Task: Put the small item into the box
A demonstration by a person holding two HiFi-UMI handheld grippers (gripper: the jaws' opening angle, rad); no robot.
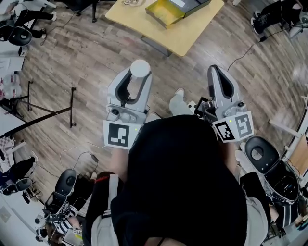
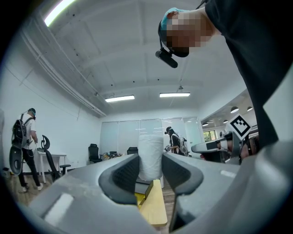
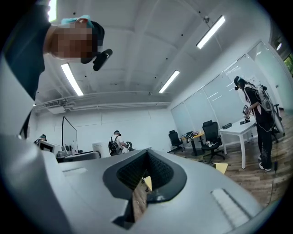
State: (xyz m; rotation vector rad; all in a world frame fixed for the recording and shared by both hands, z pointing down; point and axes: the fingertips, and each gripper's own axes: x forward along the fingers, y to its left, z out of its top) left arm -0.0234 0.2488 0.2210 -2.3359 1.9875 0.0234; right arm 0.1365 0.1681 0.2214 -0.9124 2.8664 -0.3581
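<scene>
A small white cylinder (image 1: 140, 68) stands upright between the fingers of my left gripper (image 1: 139, 78), which is shut on it and held level above the wooden floor. In the left gripper view the cylinder (image 2: 150, 153) fills the gap between the dark pads (image 2: 126, 171). My right gripper (image 1: 218, 73) is beside it to the right, jaws together with nothing in them; in the right gripper view the right gripper (image 3: 146, 179) shows its pads meeting. Ahead, an open box (image 1: 168, 9) with a yellow inside sits on a pale yellow table (image 1: 187, 38). That table (image 2: 154, 208) also shows below the left jaws.
A black metal stand (image 1: 72, 105) and cables lie on the floor to the left. Gear and round black devices (image 1: 262, 153) crowd the right side. Office chairs (image 3: 210, 135), a white desk (image 3: 238, 130) and other people (image 3: 258, 119) are farther off in the room.
</scene>
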